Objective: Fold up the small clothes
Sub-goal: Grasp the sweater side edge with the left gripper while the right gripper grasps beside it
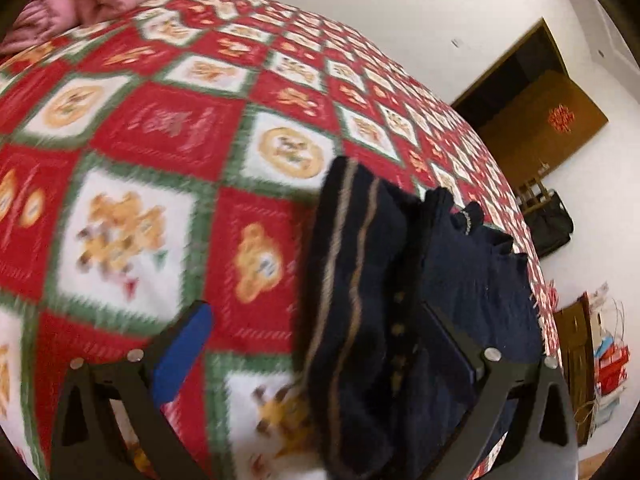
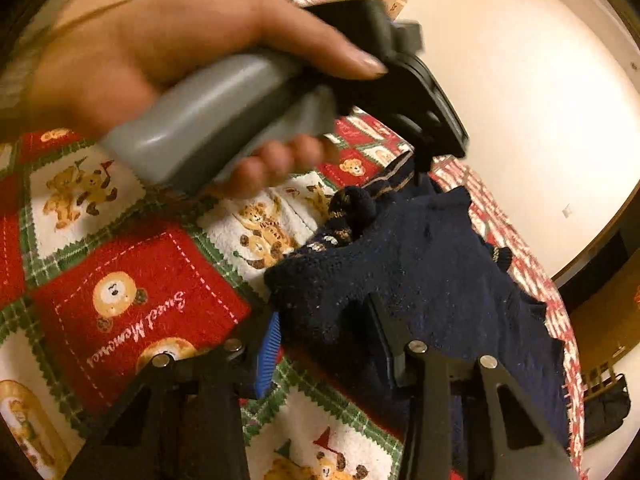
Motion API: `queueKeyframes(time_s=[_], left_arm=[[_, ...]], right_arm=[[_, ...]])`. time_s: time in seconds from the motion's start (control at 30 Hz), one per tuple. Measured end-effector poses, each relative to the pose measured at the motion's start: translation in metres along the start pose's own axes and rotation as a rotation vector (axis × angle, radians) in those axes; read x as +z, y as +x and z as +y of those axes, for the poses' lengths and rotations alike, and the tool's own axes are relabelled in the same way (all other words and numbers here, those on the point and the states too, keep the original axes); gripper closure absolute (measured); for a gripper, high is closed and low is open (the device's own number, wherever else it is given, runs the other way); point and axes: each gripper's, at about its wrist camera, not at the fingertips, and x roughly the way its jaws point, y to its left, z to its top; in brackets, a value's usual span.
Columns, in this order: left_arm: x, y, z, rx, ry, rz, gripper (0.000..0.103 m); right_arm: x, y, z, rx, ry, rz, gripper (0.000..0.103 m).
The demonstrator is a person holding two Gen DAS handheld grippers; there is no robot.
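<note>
– Navy knit garment [image 1: 400,280]: location check, please.

– It lies bunched on the red, green and white bear-print blanket [image 1: 160,128], near the bed's far edge. One end with tan stripes [image 1: 348,240] is rucked up higher than the rest. It is not yet flat and no fold is made.

– Left gripper [image 1: 316,320]?

– Jaws stand wide apart. The cloth leans against one finger only, and bare blanket shows between the cloth and the blue pad [image 1: 184,352] opposite. So nothing is clamped. The right wrist view shows the person's hand [image 2: 160,48] on its grey handle, nose down at the striped end.

– Right gripper [image 2: 324,312]?

– Jaws are part way together with a thick edge of knit between them. Its blue pad [image 2: 266,352] sits right at the cloth. Whether the pads actually bite, I cannot tell.

– Handling estimate?

– Judged soft, light and limp, with a fuzzy surface that should give the pads good friction. It will sag and double over wherever it is unsupported. A thick bunch may also slip out in layers.

– Where to take hold?

– My judgement is a single hem or cuff edge, one corner per gripper and well apart, so the knit can be drawn flat before folding. Avoid pinching the blanket underneath.
</note>
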Motion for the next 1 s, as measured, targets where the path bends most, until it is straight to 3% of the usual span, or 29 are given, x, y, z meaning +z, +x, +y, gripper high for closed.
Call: queueKeyframes(time_s=[0.1, 0.2, 0.37, 0.57, 0.6, 0.67, 0.73, 0.77, 1.0], left_arm=[[0.011, 0.011, -0.013, -0.013, 0.035, 0.020, 0.000], [0.016, 0.021, -0.021, -0.103, 0.027, 0.073, 0.000], [0.016, 0.033, -0.042, -0.005, 0.134, 0.066, 0.001], [0.024, 0.031, -0.032, 0.010, 0.105, 0.051, 0.012], [0.024, 0.032, -0.033, 0.018, 0.112, 0.052, 0.015], [0.023, 0.030, -0.035, 0.052, 0.143, 0.039, 0.036], [0.023, 0.030, -0.035, 0.037, 0.161, 0.048, 0.068], [0.022, 0.029, -0.035, 0.022, 0.168, 0.044, 0.073], [0.020, 0.025, -0.047, 0.067, 0.191, 0.019, 0.083]], right_arm=[[-0.001, -0.003, 0.002, -0.004, 0.004, -0.006, 0.061], [-0.002, -0.004, 0.003, 0.009, 0.018, -0.006, 0.061], [-0.001, -0.005, 0.004, 0.004, 0.019, -0.014, 0.061], [-0.001, -0.006, 0.003, 0.013, 0.032, -0.021, 0.064], [-0.001, -0.006, 0.004, 0.009, 0.029, -0.024, 0.066], [-0.002, -0.008, 0.006, 0.002, 0.023, -0.030, 0.071], [-0.002, -0.008, 0.007, -0.005, 0.021, -0.034, 0.079], [-0.002, -0.009, 0.007, -0.003, 0.024, -0.035, 0.082], [-0.004, -0.009, -0.007, 0.025, 0.068, -0.059, 0.092]])
